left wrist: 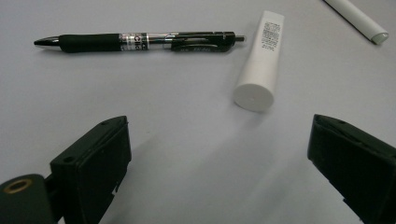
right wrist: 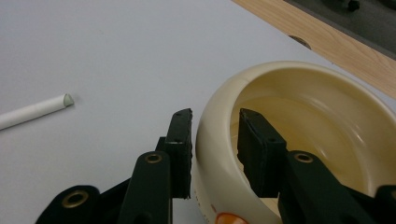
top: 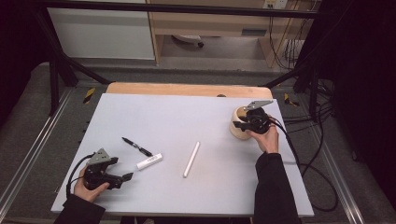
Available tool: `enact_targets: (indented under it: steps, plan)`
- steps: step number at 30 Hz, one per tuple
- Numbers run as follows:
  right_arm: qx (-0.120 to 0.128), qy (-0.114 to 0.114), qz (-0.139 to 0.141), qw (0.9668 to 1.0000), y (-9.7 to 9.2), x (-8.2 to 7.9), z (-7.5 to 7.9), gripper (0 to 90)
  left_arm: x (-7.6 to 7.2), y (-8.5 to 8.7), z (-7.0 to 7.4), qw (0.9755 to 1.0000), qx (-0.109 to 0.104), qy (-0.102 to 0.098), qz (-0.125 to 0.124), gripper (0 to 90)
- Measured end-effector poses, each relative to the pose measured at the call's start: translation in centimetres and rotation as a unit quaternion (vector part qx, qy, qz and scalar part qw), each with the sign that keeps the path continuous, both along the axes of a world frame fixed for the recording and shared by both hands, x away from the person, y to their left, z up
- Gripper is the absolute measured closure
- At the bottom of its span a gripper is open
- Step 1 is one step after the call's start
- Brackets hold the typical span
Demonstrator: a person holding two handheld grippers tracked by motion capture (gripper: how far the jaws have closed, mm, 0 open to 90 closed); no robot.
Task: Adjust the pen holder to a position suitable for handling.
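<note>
A cream bowl (top: 238, 128) (right wrist: 327, 116) stands at the right rear of the grey mat (top: 187, 112). My right gripper (top: 244, 123) (right wrist: 214, 122) straddles its near rim, one jaw outside the wall and one inside, both pads against it. My left gripper (top: 122, 169) (left wrist: 219, 126) rests at the front left, open, with bare mat between its jaws. Just beyond it lie a black pen (top: 137, 146) (left wrist: 140, 41) and a short white tube (top: 149, 161) (left wrist: 261, 60). A long white stick (top: 191, 159) (right wrist: 32, 111) lies mid-mat.
The table's wooden edge (top: 187, 89) (right wrist: 327, 42) shows behind the mat. Black frame bars and cables (top: 317, 154) flank the table on the right. A stretch of bare mat separates the two hands.
</note>
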State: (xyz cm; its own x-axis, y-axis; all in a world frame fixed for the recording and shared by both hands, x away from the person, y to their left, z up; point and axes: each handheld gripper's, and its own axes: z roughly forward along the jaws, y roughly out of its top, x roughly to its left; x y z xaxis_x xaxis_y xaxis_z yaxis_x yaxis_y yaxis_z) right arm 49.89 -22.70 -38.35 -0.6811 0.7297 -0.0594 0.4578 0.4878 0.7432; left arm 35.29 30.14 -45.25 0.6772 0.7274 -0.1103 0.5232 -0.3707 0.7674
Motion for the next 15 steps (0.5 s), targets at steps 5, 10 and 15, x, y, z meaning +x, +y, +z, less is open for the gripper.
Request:
enact_targets:
  steps: [5,10,15]
  plan:
    - [-0.001,0.002,0.009,1.0000,-0.03,-0.17,0.05,72.2,-0.01,-0.02,0.01,1.0000,0.001,0.000,0.000,6.3]
    - [0.004,0.005,0.010,0.9999,0.10,-0.40,0.02,74.8,-0.01,-0.02,0.01,1.0000,0.001,0.000,0.000,6.3]
    - [0.005,0.012,0.012,0.9998,0.05,-0.57,0.17,74.8,-0.01,-0.02,0.01,1.0000,0.000,-0.001,0.001,6.3]
